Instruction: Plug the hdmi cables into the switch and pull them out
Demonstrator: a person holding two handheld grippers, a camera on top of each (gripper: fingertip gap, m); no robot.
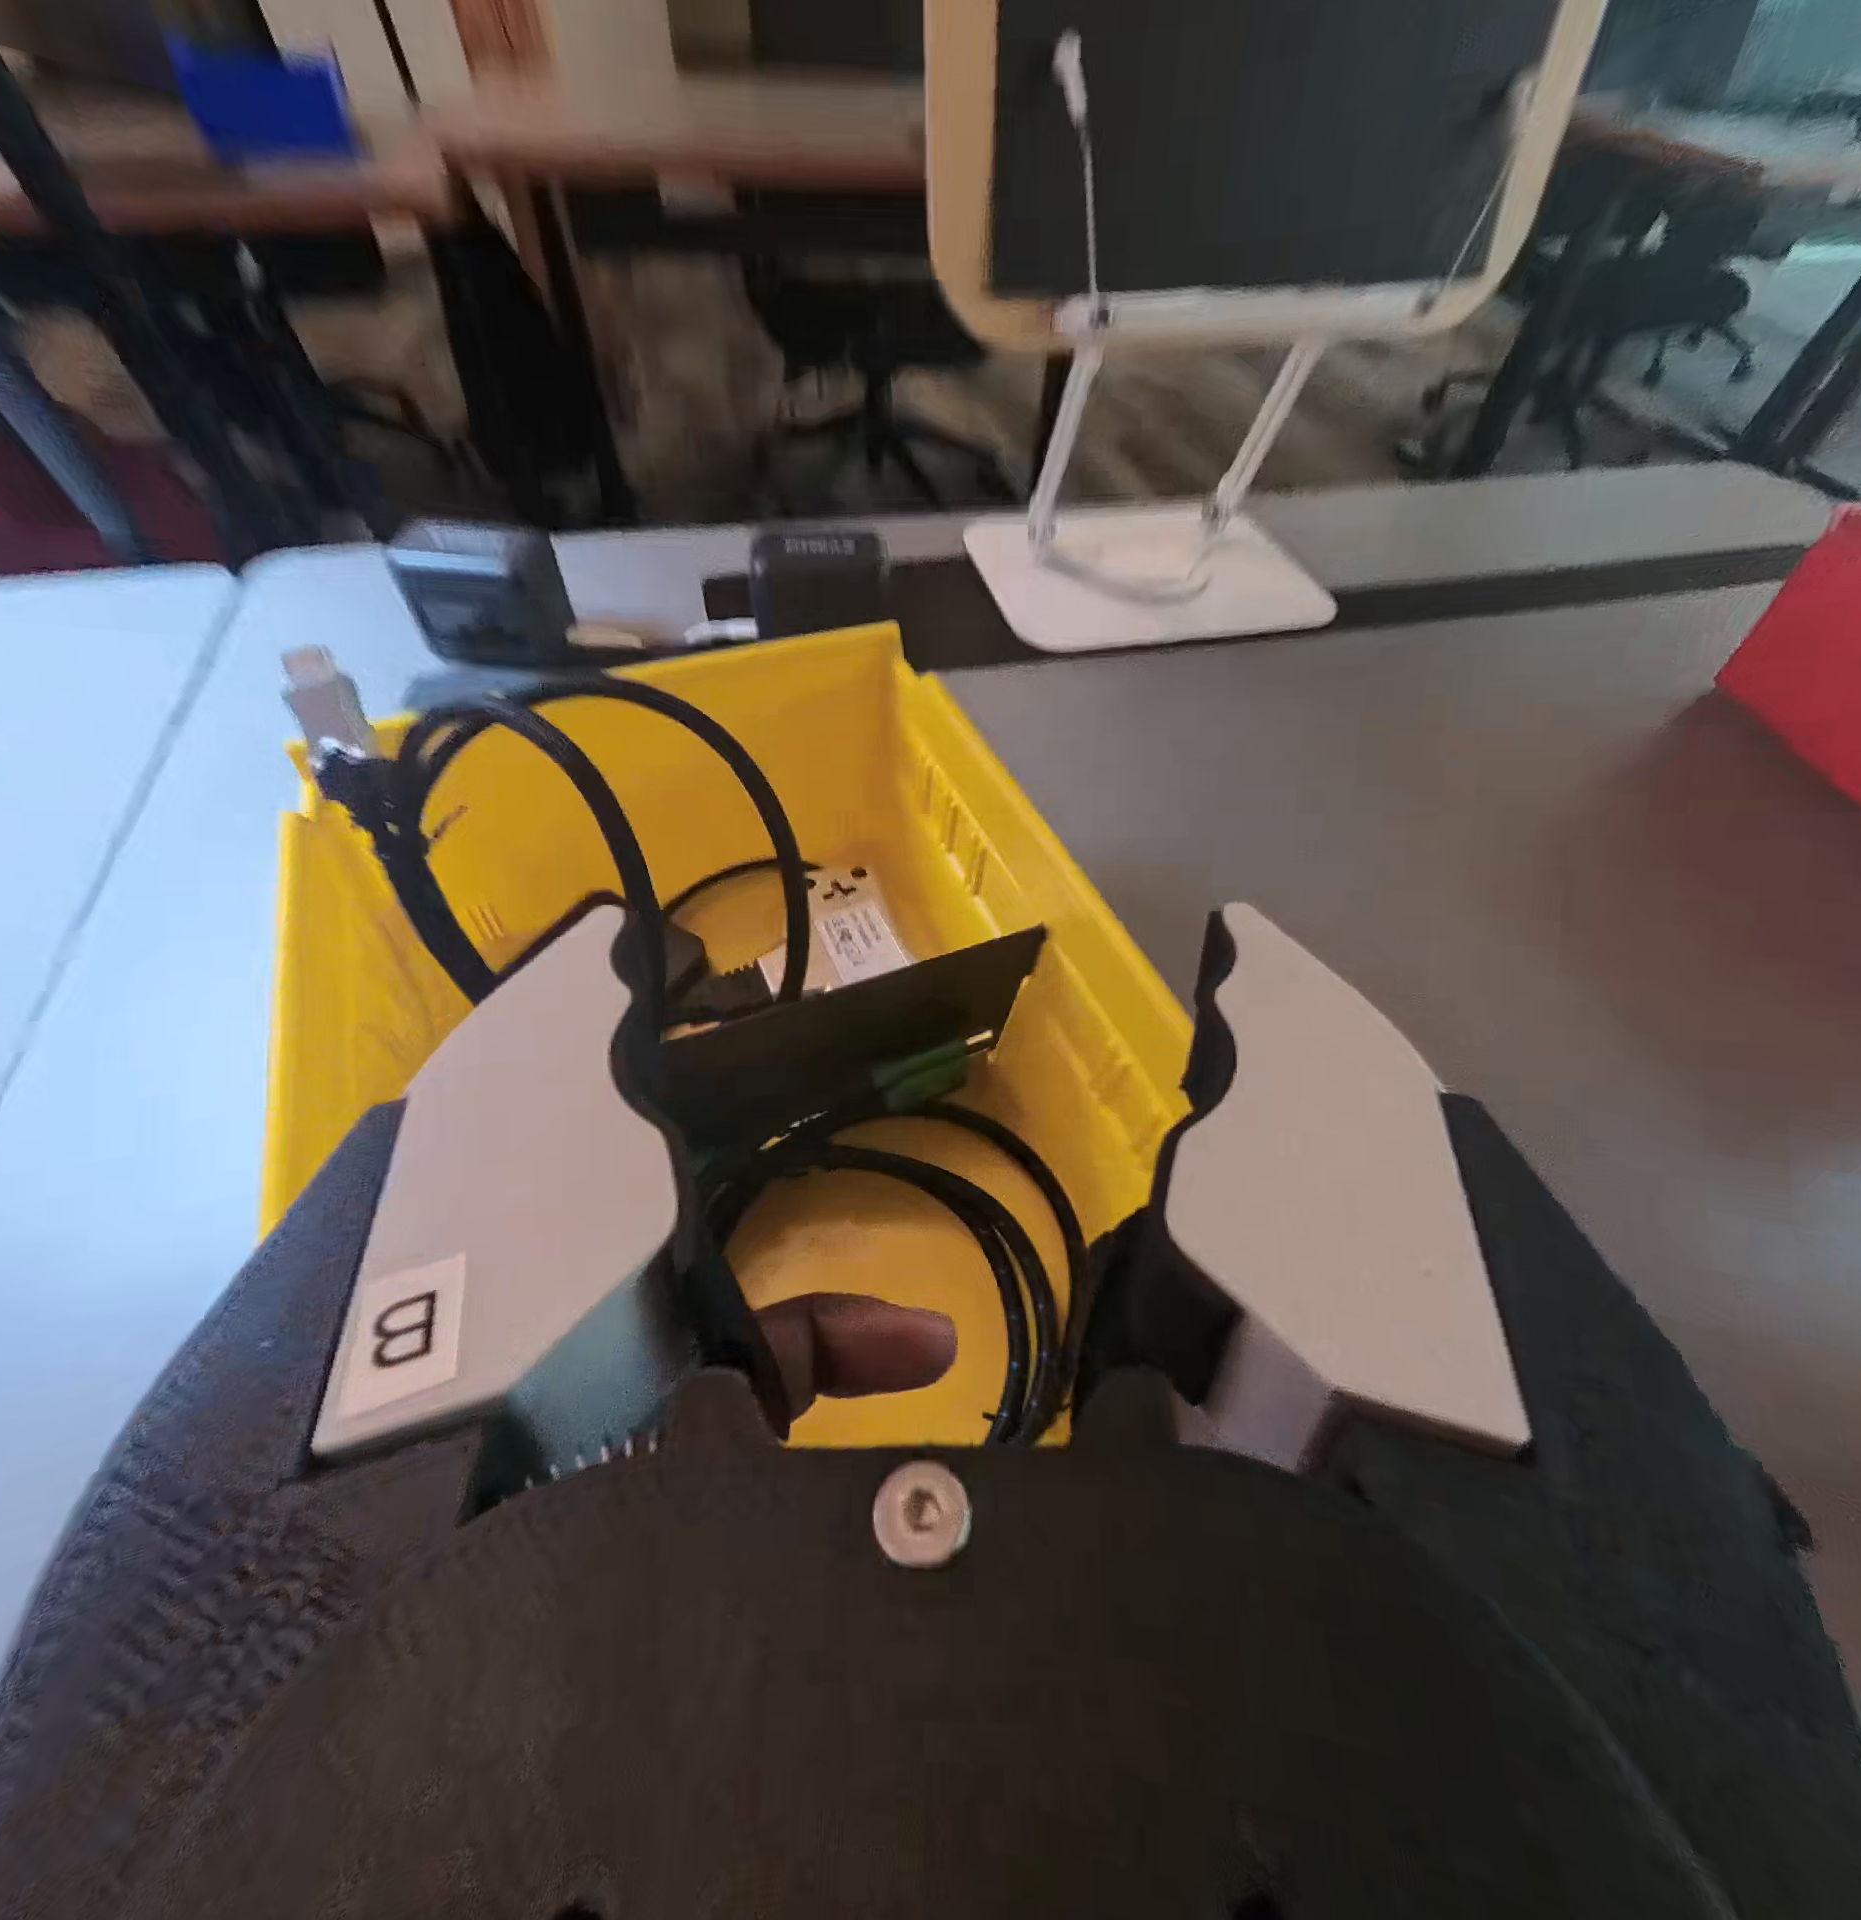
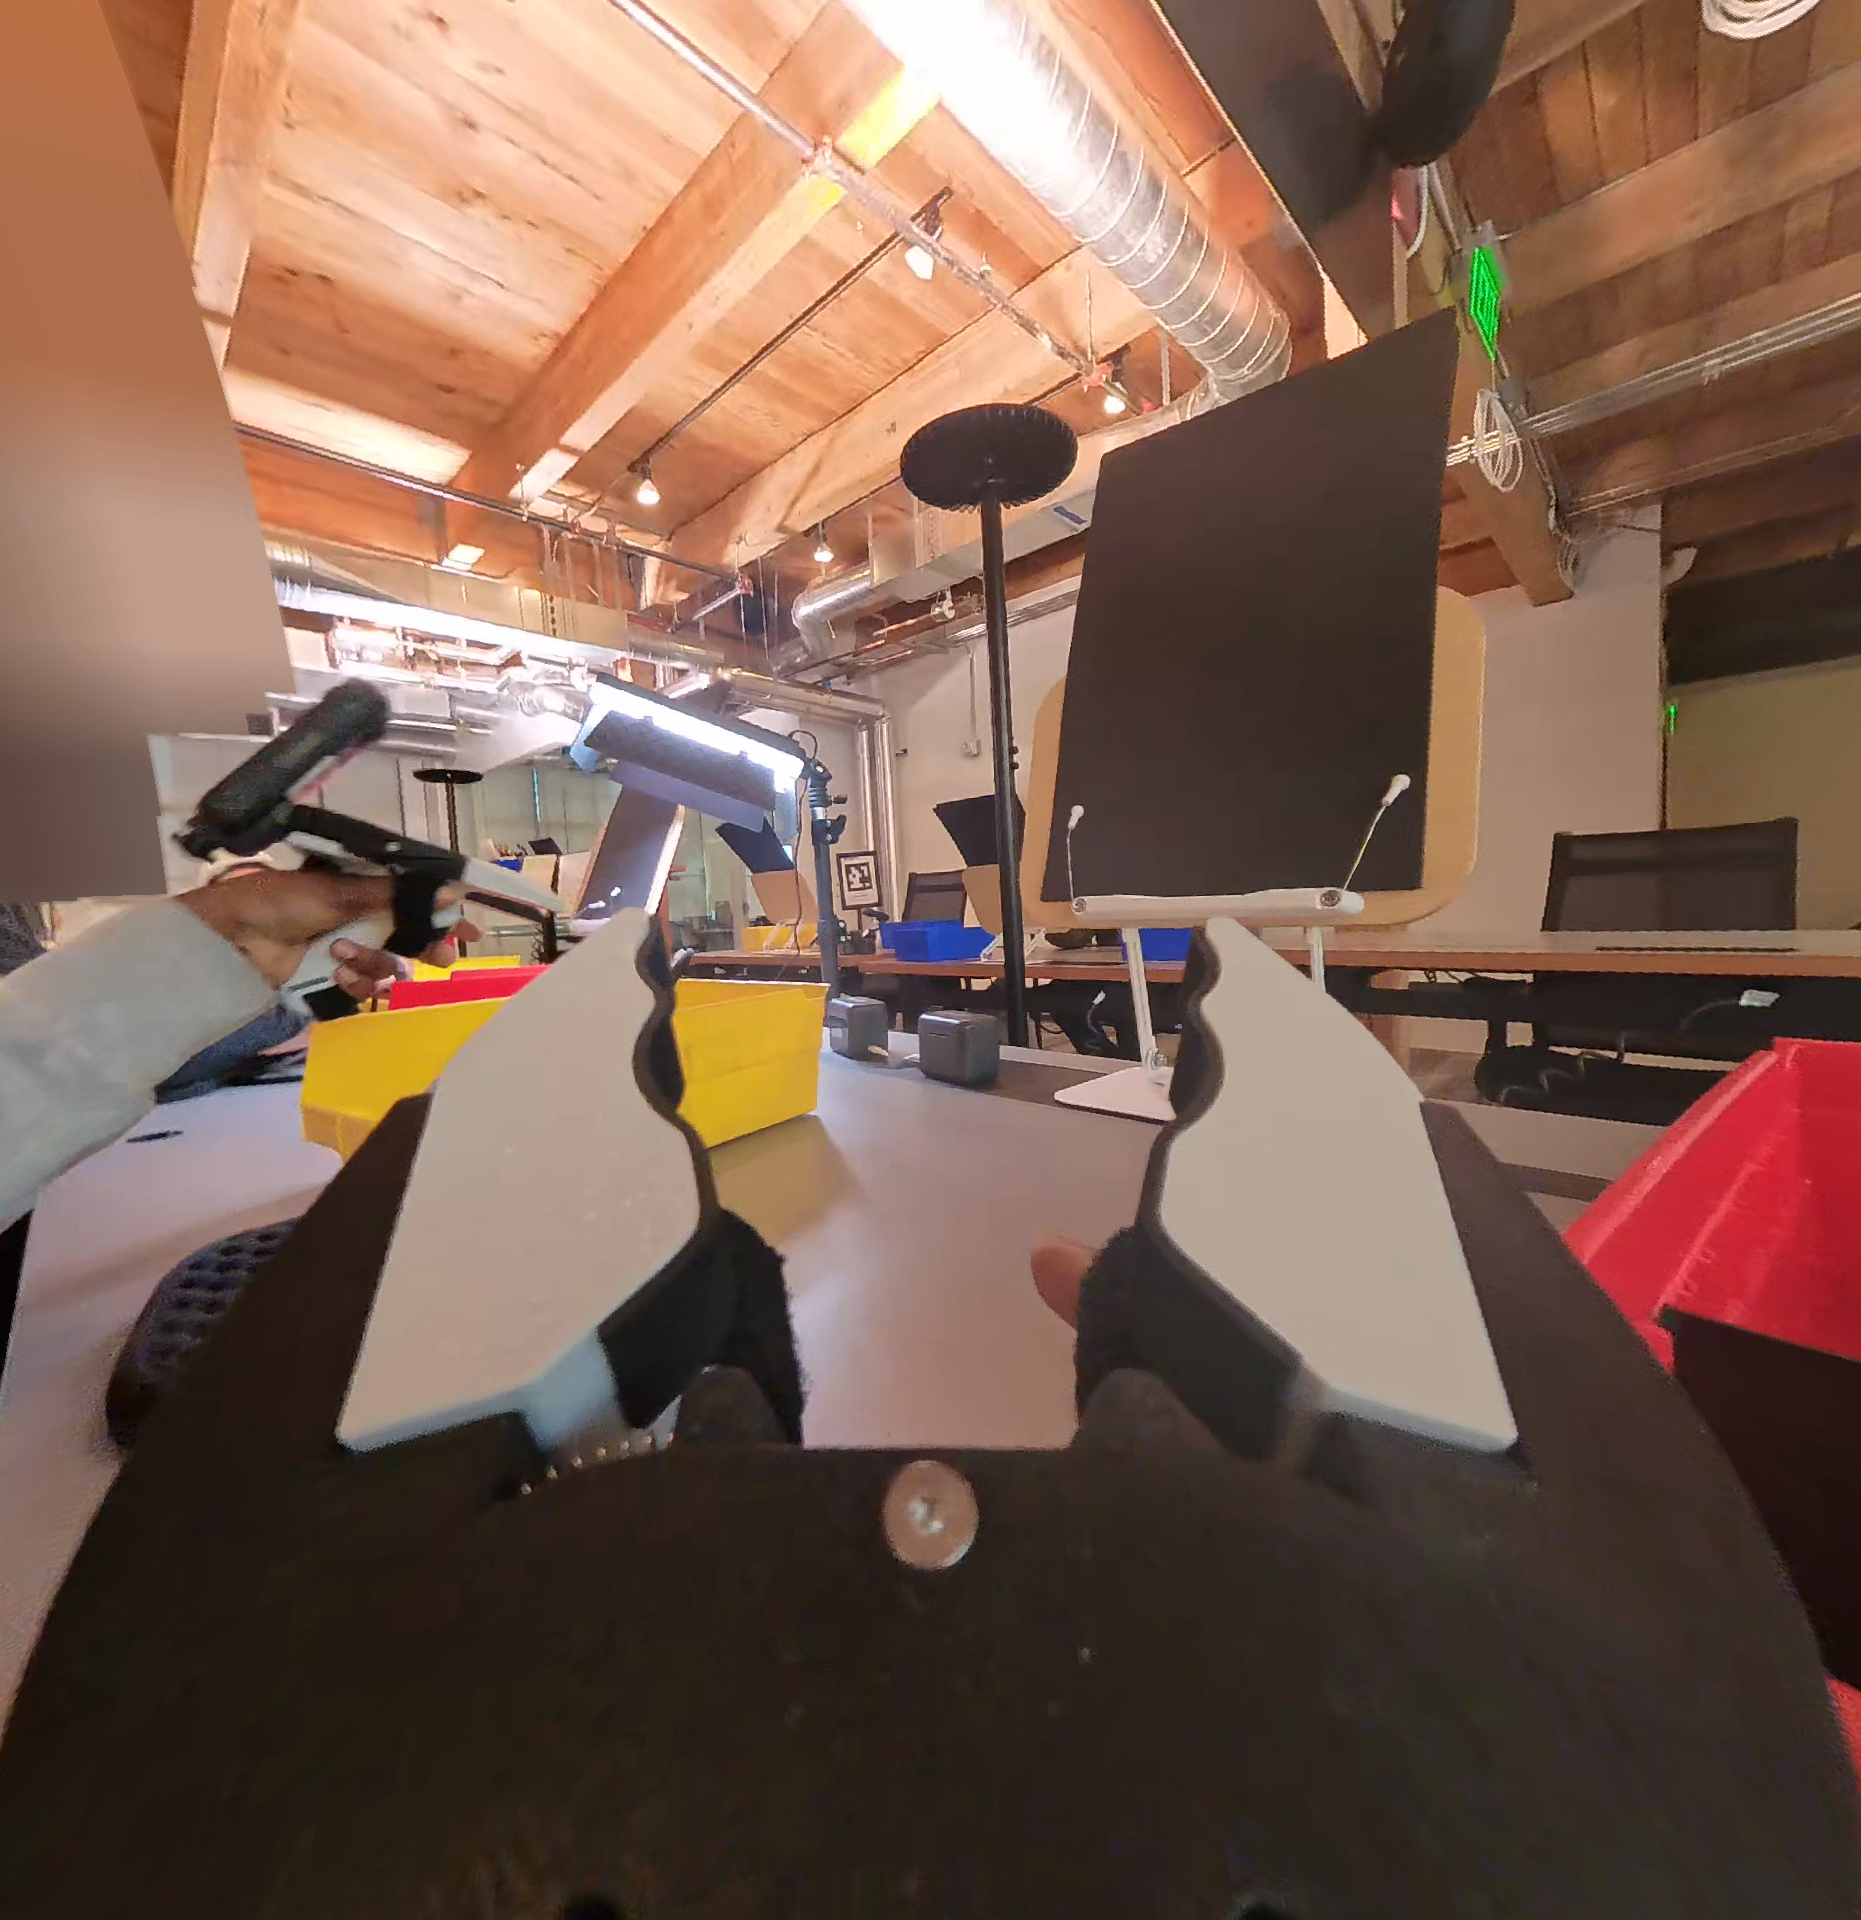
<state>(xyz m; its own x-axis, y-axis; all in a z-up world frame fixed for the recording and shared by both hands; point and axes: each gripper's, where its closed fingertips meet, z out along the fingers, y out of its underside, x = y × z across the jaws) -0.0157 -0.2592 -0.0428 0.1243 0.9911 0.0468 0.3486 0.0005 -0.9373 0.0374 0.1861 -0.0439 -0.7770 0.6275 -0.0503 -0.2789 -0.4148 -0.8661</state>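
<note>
In the left wrist view a yellow bin [image 1: 1019,831] stands on the table and holds the black switch box [image 1: 853,1029], tilted, with a green connector [image 1: 926,1070] on its side. Black HDMI cables [image 1: 697,748] loop over it, and one silver-tipped plug [image 1: 323,696] pokes above the bin's far left corner. My left gripper [image 1: 921,935] is open and empty, hovering over the bin's near end. My right gripper [image 2: 921,945] is open and empty, low over the grey table, pointing level. The yellow bin [image 2: 749,1049] and the left gripper [image 2: 469,883] show at its left.
A red bin [image 1: 1830,665] stands at the right, also in the right wrist view [image 2: 1757,1195]. A black board on a white stand [image 1: 1144,582] and two small dark devices [image 1: 469,592] stand behind the yellow bin. A person's sleeve [image 2: 84,1039] reaches in from the left.
</note>
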